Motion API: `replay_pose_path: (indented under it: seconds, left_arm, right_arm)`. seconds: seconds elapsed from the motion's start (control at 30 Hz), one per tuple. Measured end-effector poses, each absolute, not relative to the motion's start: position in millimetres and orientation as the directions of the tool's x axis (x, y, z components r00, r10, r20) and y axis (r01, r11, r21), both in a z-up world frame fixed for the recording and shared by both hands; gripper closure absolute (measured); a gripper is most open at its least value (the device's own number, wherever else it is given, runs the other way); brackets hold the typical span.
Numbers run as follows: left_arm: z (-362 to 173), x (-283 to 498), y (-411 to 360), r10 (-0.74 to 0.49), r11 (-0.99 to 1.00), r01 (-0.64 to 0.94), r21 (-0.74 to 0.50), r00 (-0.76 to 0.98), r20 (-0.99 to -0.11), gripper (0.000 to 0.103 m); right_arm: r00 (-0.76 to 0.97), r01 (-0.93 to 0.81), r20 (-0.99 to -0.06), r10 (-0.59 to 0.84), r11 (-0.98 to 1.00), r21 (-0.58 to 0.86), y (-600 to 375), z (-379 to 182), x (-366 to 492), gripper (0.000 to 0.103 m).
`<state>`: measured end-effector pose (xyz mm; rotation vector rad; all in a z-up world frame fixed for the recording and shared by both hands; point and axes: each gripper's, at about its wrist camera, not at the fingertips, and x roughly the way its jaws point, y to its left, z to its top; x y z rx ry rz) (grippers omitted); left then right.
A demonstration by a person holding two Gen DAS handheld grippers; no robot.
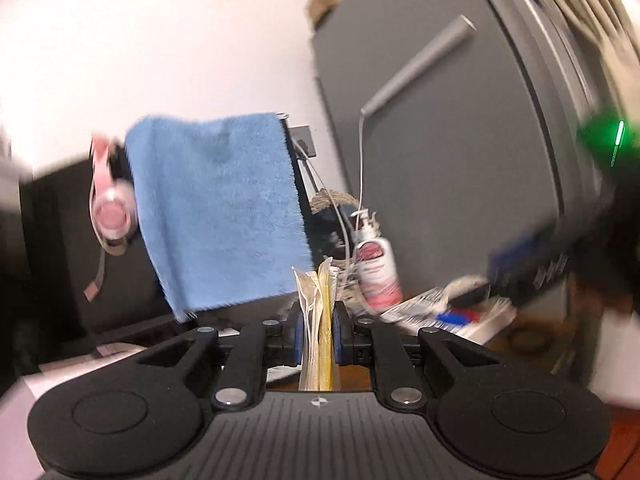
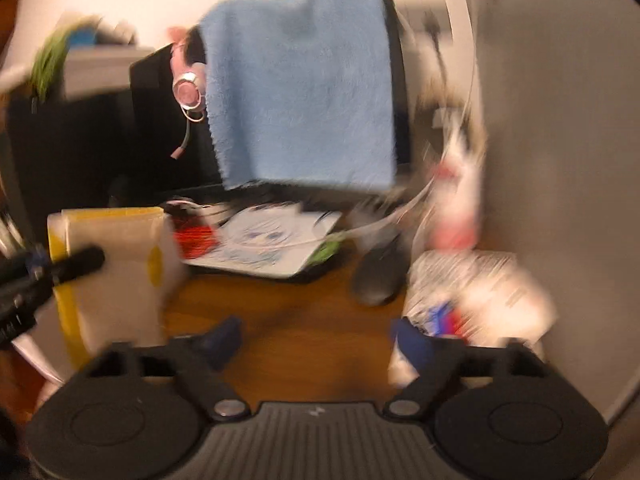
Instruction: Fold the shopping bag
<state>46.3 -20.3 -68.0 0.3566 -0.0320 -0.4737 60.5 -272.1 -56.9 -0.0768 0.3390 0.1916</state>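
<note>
**Left claw clamps the folded bag; right claw stands wide**

The left claw (image 1: 319, 330) is pinched narrow on the folded shopping bag (image 1: 318, 320) — cream and yellow layers stand edge-on between its blue pads (image 1: 297, 334), held up off the worktop (image 2: 296, 320). In the right wrist view the same bag shows as a cream and yellow slab at the left, with the left claw's dark finger across it. The right claw (image 2: 316, 342) is spread wide with nothing between its fingers — only bare brown wood lies beyond. Farther out, a blue towel (image 1: 218, 208) hangs over a dark monitor, a pink headset (image 1: 112, 216) beside it. A pump bottle (image 1: 376, 268) stands near a grey cabinet (image 1: 460, 140). Both views are blurred.
</note>
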Motion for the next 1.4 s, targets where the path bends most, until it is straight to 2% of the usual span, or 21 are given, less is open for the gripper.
replay_pose_path:
  seconds: [0.07,0.2,0.3,0.4,0.53,0.7,0.8,0.87,0.9,0.93,1.0,1.07,1.17,1.2,1.27,1.3,1.4]
  left_arm:
    - [-76,42,-25,-0.442,0.815,0.419,0.400,0.896,-0.038,0.090]
    - [-89,35,-35,-0.426,0.781,0.367,0.506,0.905,0.001,0.090]
    - [-96,29,-44,-0.411,0.745,0.314,0.589,0.911,0.034,0.090]
    - [-104,27,-50,-0.401,0.698,0.263,0.666,0.914,0.060,0.090]
    - [-115,28,-55,-0.397,0.616,0.214,0.758,0.915,0.064,0.090]
    - [-127,31,-59,-0.397,0.531,0.184,0.827,0.916,0.051,0.090]
    - [-132,33,-61,-0.397,0.494,0.168,0.853,0.916,0.050,0.090]
    - [-133,35,-61,-0.395,0.478,0.168,0.862,0.918,0.040,0.090]
    - [-134,36,-62,-0.389,0.473,0.164,0.866,0.920,0.039,0.090]
    - [-135,37,-62,-0.386,0.471,0.156,0.868,0.922,0.043,0.090]
    - [-134,39,-62,-0.379,0.474,0.151,0.867,0.924,0.046,0.090]
    - [-132,42,-62,-0.376,0.493,0.159,0.855,0.926,0.045,0.089]
    - [-123,43,-60,-0.374,0.562,0.184,0.807,0.926,0.050,0.084]
    - [-119,43,-57,-0.372,0.592,0.191,0.783,0.927,0.055,0.079]
    - [-111,44,-52,-0.363,0.654,0.197,0.731,0.929,0.075,0.065]
    - [-107,44,-49,-0.356,0.686,0.194,0.701,0.930,0.090,0.053]
    - [-93,46,-35,-0.338,0.787,0.205,0.582,0.932,0.129,0.036]
  right_arm:
    - [0.951,-0.234,-0.234,0.203,0.966,-0.112,-269,-53,45,0.005]
    - [0.953,-0.266,-0.170,0.251,0.961,-0.071,-271,-39,34,0.007]
    - [0.899,-0.322,-0.251,0.358,0.931,0.172,-278,-29,47,0.009]
    - [0.786,-0.344,-0.336,0.520,0.818,0.461,-287,-28,73,0.036]
    - [0.603,-0.241,-0.398,0.691,0.634,0.735,-289,-45,115,0.039]
    - [0.566,-0.122,-0.436,0.700,0.594,0.796,-282,-51,136,0.044]
    - [0.516,-0.071,-0.462,0.721,0.573,0.816,-275,-55,147,0.054]
    - [0.495,-0.046,-0.480,0.725,0.573,0.818,-269,-57,152,0.062]
    - [0.491,-0.034,-0.487,0.723,0.574,0.818,-266,-59,152,0.076]
    - [0.492,-0.027,-0.487,0.722,0.572,0.820,-265,-59,151,0.083]
    - [0.509,-0.036,-0.474,0.719,0.568,0.822,-265,-59,147,0.091]
    - [0.529,-0.040,-0.458,0.715,0.560,0.828,-265,-59,145,0.093]
    - [0.558,-0.053,-0.429,0.710,0.546,0.836,-266,-60,141,0.094]
    - [0.567,-0.059,-0.415,0.712,0.537,0.841,-268,-59,140,0.094]
    - [0.602,-0.082,-0.378,0.704,0.525,0.847,-276,-55,137,0.094]
    - [0.629,-0.097,-0.355,0.692,0.523,0.847,-281,-51,135,0.094]
    - [0.712,-0.139,-0.290,0.640,0.533,0.834,-297,-38,122,0.094]
